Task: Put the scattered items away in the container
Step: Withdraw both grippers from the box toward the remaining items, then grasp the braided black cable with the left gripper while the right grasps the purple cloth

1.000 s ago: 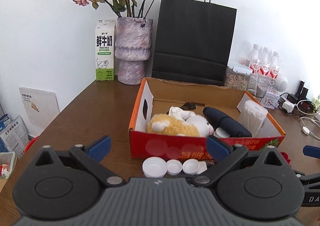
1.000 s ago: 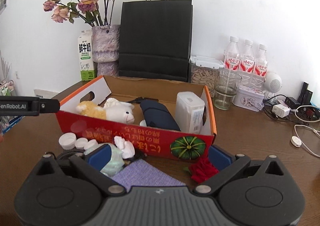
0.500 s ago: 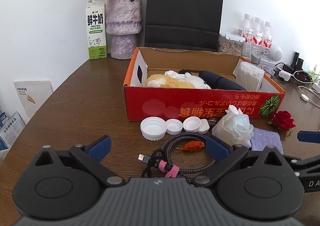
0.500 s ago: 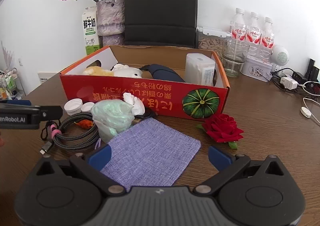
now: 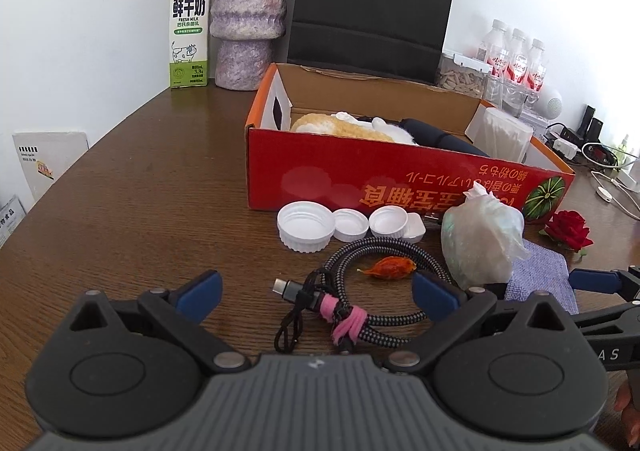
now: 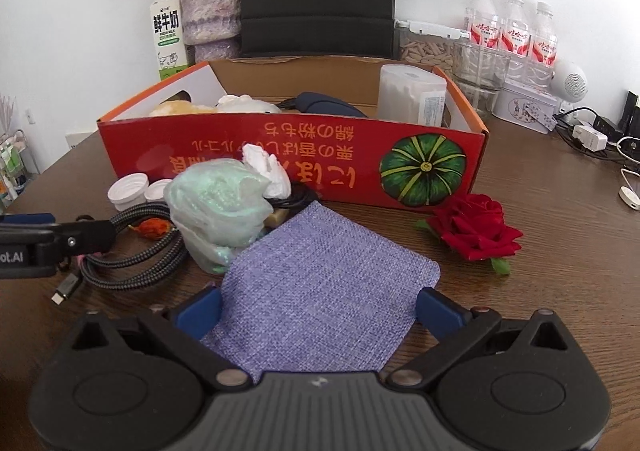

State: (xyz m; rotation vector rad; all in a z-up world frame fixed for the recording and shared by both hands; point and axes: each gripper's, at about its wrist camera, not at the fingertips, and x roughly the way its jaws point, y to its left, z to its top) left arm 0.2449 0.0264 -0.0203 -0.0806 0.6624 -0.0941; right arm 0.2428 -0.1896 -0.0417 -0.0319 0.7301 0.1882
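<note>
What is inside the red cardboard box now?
In the red cardboard box: a yellow-white plush toy, a dark blue object and a white cylindrical container. The front wall hides the box floor and their lower parts.

I see a red cardboard box [image 6: 248,155] printed with a green striped pumpkin, a lilac woven cloth pouch [image 6: 324,287], a red rose [image 6: 476,227], white bottle caps [image 5: 306,225].

four white caps [image 5: 305,226], one cable [image 5: 372,293], one rose [image 6: 476,227], three bottles [image 6: 514,29].
</note>
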